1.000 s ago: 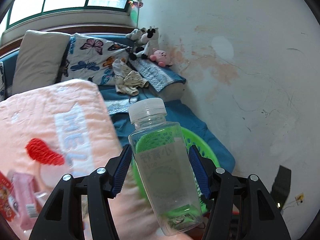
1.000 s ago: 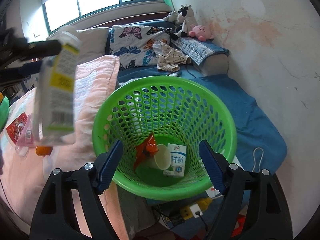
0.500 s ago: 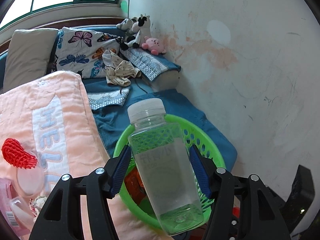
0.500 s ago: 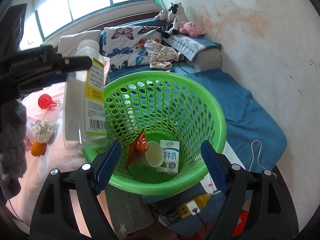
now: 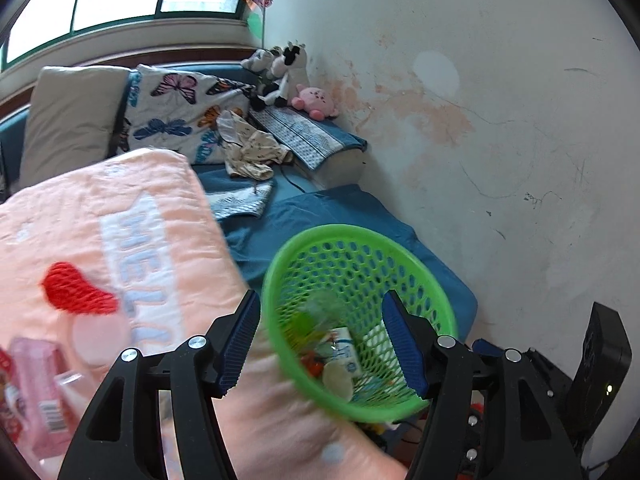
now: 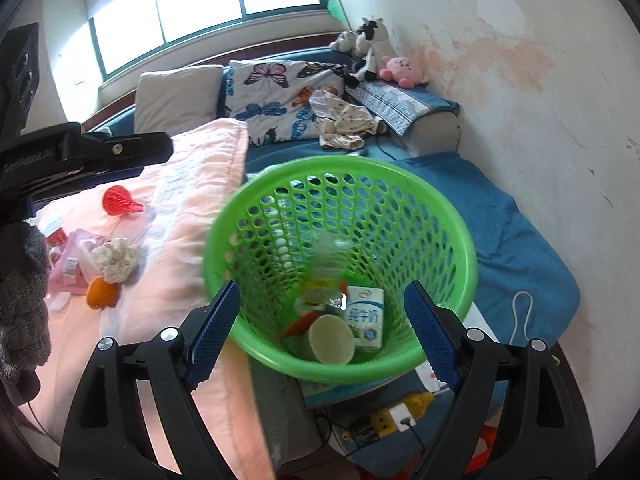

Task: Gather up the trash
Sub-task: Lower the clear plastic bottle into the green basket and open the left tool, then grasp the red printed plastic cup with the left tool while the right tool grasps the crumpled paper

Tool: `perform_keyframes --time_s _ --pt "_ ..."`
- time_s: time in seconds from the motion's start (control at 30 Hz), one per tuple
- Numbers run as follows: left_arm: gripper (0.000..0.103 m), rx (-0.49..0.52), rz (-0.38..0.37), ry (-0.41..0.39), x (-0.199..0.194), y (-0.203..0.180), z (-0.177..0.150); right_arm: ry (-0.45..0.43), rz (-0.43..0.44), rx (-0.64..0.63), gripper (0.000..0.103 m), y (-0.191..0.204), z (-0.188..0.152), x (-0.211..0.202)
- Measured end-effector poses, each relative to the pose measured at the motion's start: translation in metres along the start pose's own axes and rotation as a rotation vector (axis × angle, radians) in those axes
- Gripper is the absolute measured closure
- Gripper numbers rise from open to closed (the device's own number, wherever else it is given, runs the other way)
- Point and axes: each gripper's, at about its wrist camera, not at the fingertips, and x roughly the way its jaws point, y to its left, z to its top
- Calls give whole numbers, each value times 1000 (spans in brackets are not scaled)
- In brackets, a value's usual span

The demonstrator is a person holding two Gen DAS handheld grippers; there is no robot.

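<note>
Two grippers frame the scene, both with blue pads spread apart and nothing between them: the left gripper (image 5: 320, 340) above the basket's near rim, the right gripper (image 6: 322, 332) poised over its mouth. Inside the green basket (image 6: 460, 240) lie a blurred clear bottle (image 6: 326, 276), a paper cup (image 6: 331, 339), a milk carton (image 6: 366, 316) and an orange wrapper (image 6: 300, 322), gathered low so nothing spills. Beside it, uncollected on the pink blanket (image 6: 168, 264): an orange peel (image 6: 102, 294), crumpled tissue (image 6: 116, 260), pink packet (image 6: 70, 264) and red net (image 6: 120, 200). Beyond, butterfly pillows (image 6: 276, 100), plush toys (image 6: 376, 56), a stained wall (image 6: 520, 80) and a window (image 6: 200, 4).
</note>
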Motion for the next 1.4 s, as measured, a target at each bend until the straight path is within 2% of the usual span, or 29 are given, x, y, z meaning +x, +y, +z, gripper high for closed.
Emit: perform_keyframes --time_s 0.3,0.77,1.0,1.2,1.4 --pt "42 -4 101 -33 -63 39 -28 -8 72 -37 15 45 -2 -5" --pt "40 -169 254 -83 -144 135 -78 7 196 -112 13 113 0 -3" --pt "40 -239 305 -102 -170 173 -98 34 264 -132 13 144 1 9" --pt "38 -275 352 -111 -184 198 -111 84 310 -137 14 170 5 37" --pt "38 -312 387 -103 -189 223 -122 124 322 -142 21 190 10 67"
